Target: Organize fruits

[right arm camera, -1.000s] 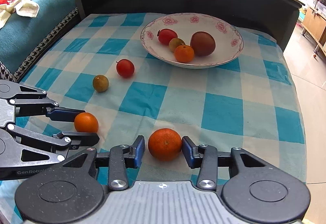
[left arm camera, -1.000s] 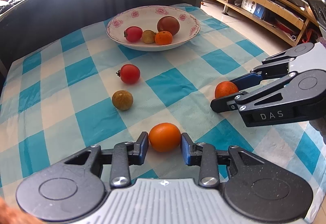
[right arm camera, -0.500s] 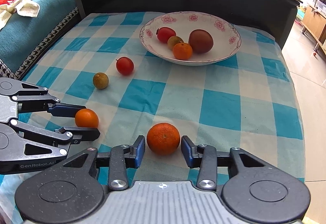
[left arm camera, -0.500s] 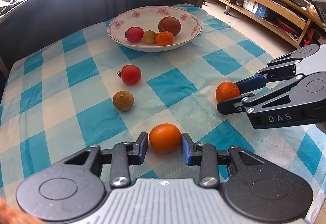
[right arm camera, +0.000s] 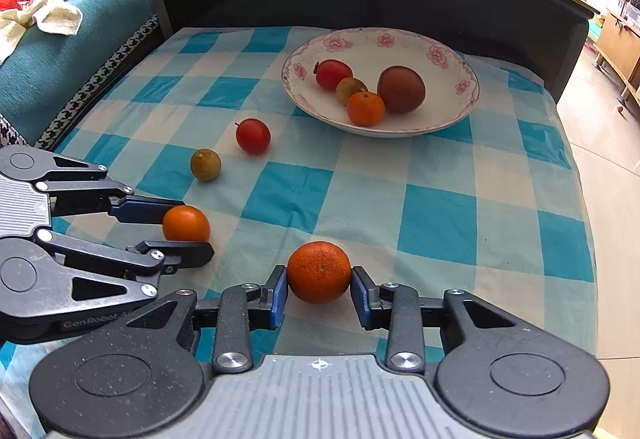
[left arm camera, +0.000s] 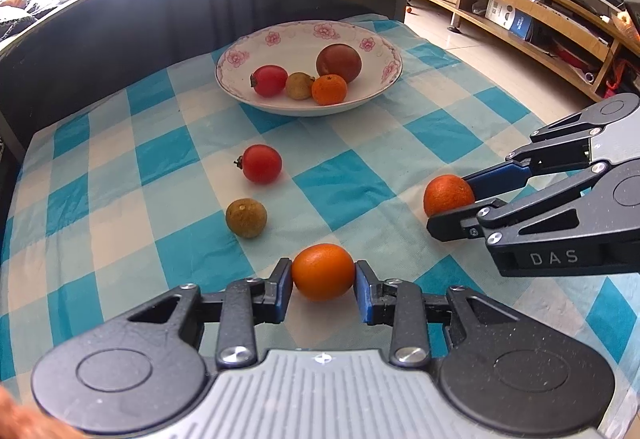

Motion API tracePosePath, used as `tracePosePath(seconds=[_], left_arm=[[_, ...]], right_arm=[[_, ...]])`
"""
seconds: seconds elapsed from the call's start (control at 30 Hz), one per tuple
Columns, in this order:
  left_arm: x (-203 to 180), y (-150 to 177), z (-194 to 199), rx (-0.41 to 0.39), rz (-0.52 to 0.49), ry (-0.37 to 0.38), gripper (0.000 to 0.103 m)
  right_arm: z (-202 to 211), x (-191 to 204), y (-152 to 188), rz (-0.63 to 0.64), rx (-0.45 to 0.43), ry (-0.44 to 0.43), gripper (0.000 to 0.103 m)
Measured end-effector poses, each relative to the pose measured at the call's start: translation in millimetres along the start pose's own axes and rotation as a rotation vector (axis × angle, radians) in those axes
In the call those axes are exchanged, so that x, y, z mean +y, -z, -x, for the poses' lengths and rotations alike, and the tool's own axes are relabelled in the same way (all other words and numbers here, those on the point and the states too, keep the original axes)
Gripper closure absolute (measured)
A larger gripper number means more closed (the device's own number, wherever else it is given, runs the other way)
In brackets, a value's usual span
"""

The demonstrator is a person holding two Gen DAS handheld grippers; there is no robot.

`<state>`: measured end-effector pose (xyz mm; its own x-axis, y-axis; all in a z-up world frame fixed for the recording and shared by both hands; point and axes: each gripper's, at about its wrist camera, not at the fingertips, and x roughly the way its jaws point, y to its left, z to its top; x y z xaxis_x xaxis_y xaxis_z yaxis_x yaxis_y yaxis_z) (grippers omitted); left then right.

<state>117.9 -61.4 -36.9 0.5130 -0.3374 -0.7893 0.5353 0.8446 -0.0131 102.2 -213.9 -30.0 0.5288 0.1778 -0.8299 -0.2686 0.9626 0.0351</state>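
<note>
A smooth orange point(left arm camera: 323, 271) sits between the blue pads of my left gripper point(left arm camera: 323, 285), which is shut on it at the near edge of the checked cloth point(left arm camera: 344, 191). My right gripper point(right arm camera: 319, 289) is shut on a rougher tangerine point(right arm camera: 319, 271). Each gripper shows in the other view: the right gripper point(left arm camera: 448, 205) on the right, the left gripper point(right arm camera: 192, 229) on the left. A red tomato point(left arm camera: 262, 164) and a brown-green round fruit point(left arm camera: 246, 218) lie loose on the cloth. Behind them a flowered white bowl point(left arm camera: 240, 59) holds several fruits.
A dark curved board point(left arm camera: 120, 23) walls the far side of the table. The cloth's right edge drops to a tiled floor point(right arm camera: 608, 167) with wooden shelves point(left arm camera: 520, 19) beyond. A teal sofa point(right arm camera: 60, 59) lies to the left.
Both grippers' fingers have narrowed from a loose gap to contact with their oranges. Both views have shifted slightly toward the bowl.
</note>
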Motion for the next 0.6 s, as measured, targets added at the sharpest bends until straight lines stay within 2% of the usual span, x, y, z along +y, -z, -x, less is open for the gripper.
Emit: tracePosePath(seconds=[0.6], left_arm=[[3, -17, 4, -0.042, 0.026, -0.015, 0.061]], right_arm=[[9, 6, -12, -0.011, -0.039, -0.025, 0.075]])
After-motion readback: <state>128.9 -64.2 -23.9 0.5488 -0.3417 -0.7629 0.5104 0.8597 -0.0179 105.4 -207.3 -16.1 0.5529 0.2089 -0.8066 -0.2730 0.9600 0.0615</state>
